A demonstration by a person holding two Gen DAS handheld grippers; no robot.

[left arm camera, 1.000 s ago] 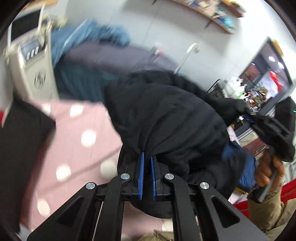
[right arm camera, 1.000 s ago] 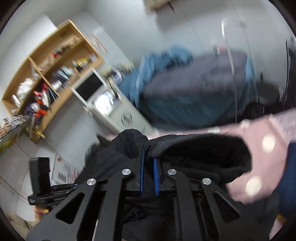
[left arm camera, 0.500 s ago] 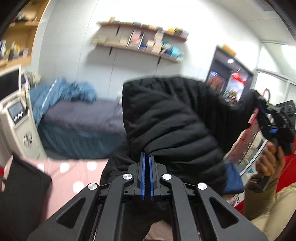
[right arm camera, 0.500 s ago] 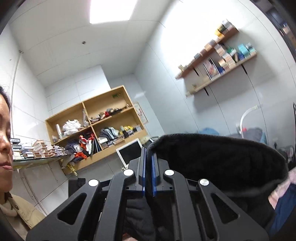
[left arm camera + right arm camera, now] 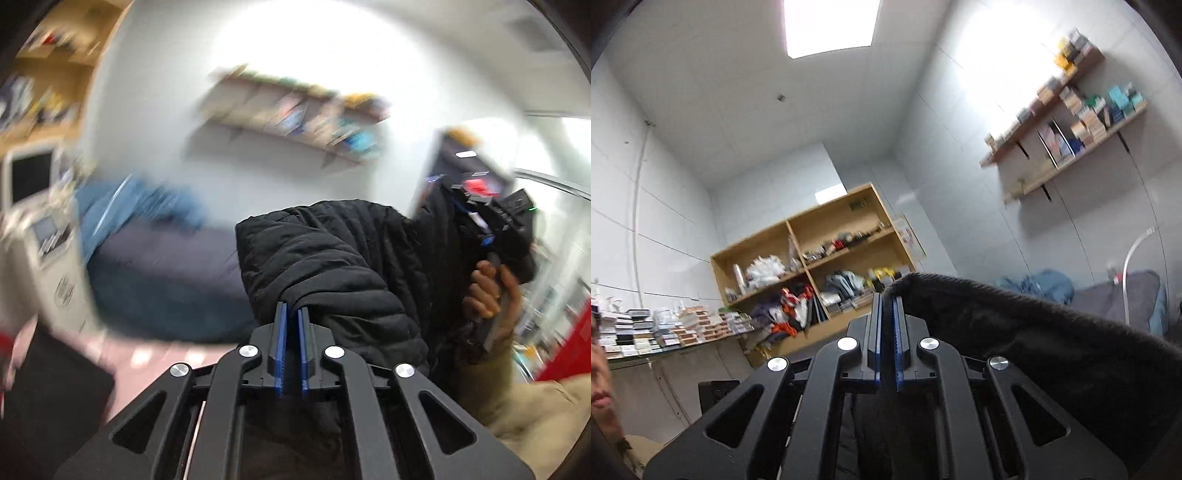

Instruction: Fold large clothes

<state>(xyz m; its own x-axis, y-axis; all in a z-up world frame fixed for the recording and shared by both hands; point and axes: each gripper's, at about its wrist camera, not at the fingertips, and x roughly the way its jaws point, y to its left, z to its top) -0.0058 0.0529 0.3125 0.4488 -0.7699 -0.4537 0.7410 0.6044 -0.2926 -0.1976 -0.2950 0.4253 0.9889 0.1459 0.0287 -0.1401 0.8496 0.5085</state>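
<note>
Black puffer jacket (image 5: pixel 332 266) is up in the air, strung between the two grippers and well above the pink spotted bedspread (image 5: pixel 147 354) that peeks out below it in the left wrist view. The left gripper (image 5: pixel 291 317) has a bunched fold of the quilted fabric pinched between its blue pads; its jaws are just starting to ease apart, but the cloth is clearly still in there. The right gripper (image 5: pixel 887 299) is clamped down nearly all the way on the jacket's fuzzy ribbed edge (image 5: pixel 1015 317), which runs off to the right of it and droops down.

From the left wrist view you can see the other end of the jacket: the person's hand (image 5: pixel 491 295) wraps the handle of the right gripper (image 5: pixel 458 195), right of the jacket and a bit above it. Behind the jacket there's a bed with a dark cover (image 5: pixel 166 273) and a blue blanket (image 5: pixel 140 206) heaped on it; wall shelves (image 5: pixel 295 114) sit above that, all pretty blurry.

In the right wrist view, a wooden shelf unit (image 5: pixel 820 266) stuffed with clutter stands behind the jacket's edge.
</note>
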